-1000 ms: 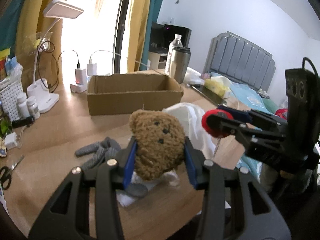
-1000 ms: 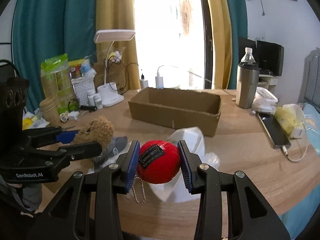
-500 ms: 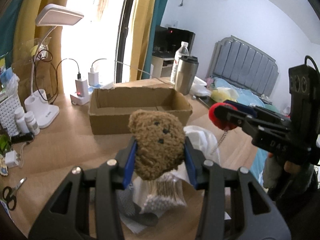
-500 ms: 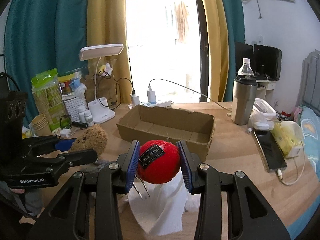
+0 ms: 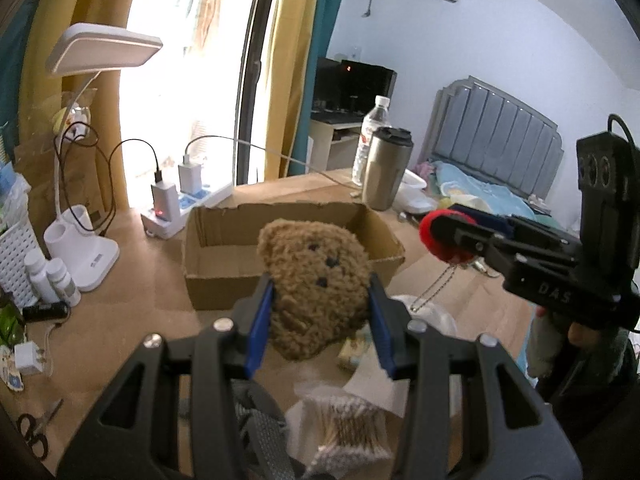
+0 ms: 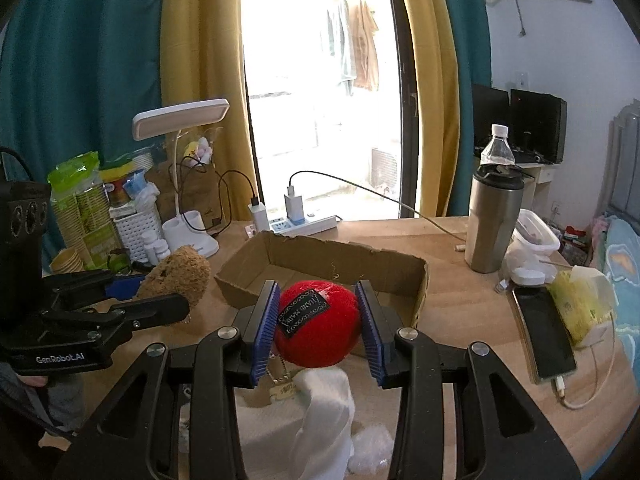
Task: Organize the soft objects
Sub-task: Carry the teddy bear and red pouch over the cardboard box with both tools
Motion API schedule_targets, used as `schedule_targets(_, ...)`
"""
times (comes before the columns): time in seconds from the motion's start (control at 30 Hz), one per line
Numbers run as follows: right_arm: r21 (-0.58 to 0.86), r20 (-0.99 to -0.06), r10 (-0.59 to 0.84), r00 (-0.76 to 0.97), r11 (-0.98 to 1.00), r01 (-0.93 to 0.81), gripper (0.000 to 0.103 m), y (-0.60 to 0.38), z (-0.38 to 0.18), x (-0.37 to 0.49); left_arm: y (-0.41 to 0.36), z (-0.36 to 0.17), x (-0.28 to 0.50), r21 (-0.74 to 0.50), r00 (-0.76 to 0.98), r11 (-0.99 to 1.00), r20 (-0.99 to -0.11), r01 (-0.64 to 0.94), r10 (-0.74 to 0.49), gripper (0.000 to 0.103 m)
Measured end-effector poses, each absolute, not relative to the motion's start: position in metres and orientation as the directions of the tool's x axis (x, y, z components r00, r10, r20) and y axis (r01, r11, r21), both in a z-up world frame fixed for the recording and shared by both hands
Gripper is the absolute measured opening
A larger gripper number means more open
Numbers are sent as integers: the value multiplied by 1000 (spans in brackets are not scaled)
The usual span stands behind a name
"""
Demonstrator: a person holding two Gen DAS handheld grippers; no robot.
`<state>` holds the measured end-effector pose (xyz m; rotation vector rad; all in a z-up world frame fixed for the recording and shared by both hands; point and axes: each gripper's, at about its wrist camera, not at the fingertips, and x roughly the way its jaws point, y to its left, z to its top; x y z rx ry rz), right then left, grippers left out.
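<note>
Cardboard, as a shallow open brown box (image 5: 294, 240), lies just beyond both sets of fingers: the fuzzy brown plush bear (image 5: 316, 286) is clamped by the left gripper (image 5: 320, 320), the red felt ball (image 6: 318, 320) by the right gripper (image 6: 320, 324), above the worktop (image 6: 460, 320).

Curly brown plush bear (image 5: 316, 292); fuzzy red felt ball (image 6: 318, 330); rough matt cardboard box (image 6: 320, 268); smooth wood worktop (image 6: 472, 320); brushed metal tumbler (image 6: 494, 226) beside the box.
</note>
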<state>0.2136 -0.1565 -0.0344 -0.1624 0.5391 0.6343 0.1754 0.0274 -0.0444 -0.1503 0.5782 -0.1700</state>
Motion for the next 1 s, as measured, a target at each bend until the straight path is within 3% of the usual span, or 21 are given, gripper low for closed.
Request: schedule_targets(1.0, 49, -541, 524, 658, 800, -598, 41, -160, -47, 309, 19, -55, 267, -203, 785, 973, -583, 111, -211, 45)
